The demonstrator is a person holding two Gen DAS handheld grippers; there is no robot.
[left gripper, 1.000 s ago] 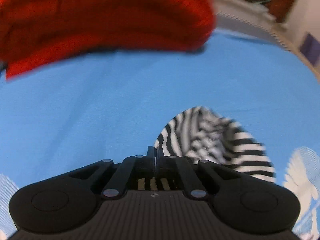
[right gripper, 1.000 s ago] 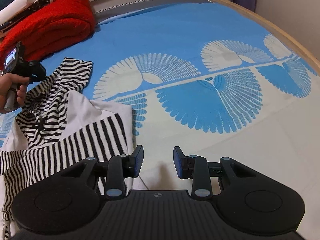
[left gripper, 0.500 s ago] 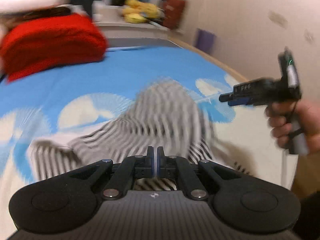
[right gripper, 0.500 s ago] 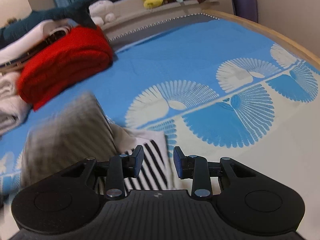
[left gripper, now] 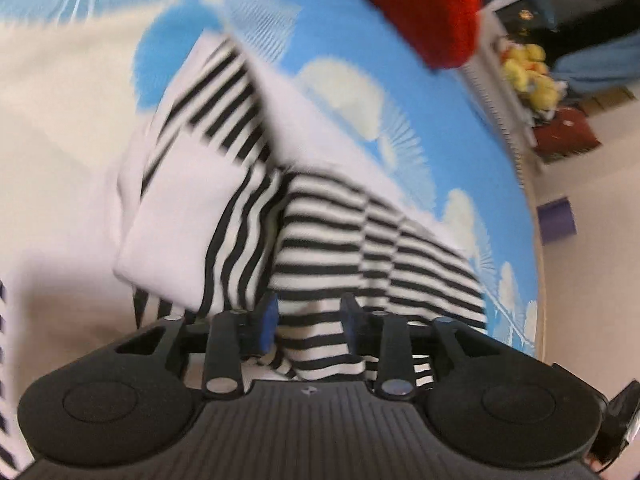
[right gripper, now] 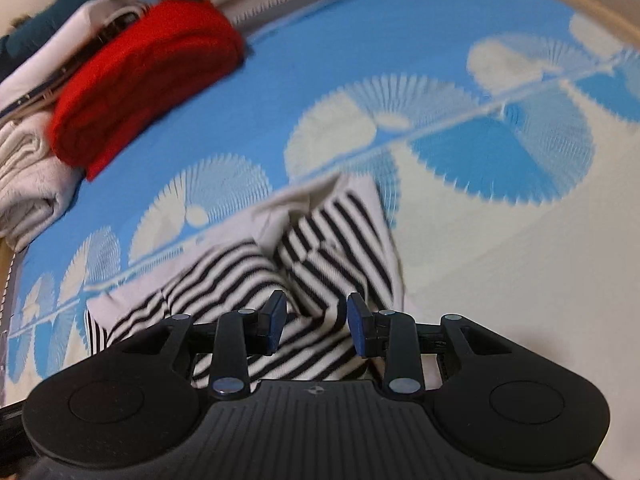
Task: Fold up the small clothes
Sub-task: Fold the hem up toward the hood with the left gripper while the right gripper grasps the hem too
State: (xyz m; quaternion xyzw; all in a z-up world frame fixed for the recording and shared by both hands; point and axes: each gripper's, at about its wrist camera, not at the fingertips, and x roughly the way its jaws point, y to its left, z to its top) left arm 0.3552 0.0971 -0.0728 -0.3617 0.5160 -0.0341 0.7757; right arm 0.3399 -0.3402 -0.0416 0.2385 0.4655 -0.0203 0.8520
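Observation:
A small black-and-white striped garment with white panels lies rumpled and partly folded over on the blue and cream bedspread. My left gripper hovers just over its near edge. Its jaws are opening, and striped cloth shows in the gap without the blue pads pressing on it. In the right wrist view the same garment lies below my right gripper. Those jaws are also opening, with striped cloth under the gap and nothing pinched. Both views are blurred by motion.
A folded red knit blanket lies at the back of the bed beside folded white towels. Yellow plush toys sit on a ledge behind. The bed's wooden edge curves along the right, and bare bedspread stretches right of the garment.
My left gripper swung across the bed carrying striped cloth, rolled, then opened and let it drop onto the garment. My right gripper shifted over the garment and its jaws widened a little.

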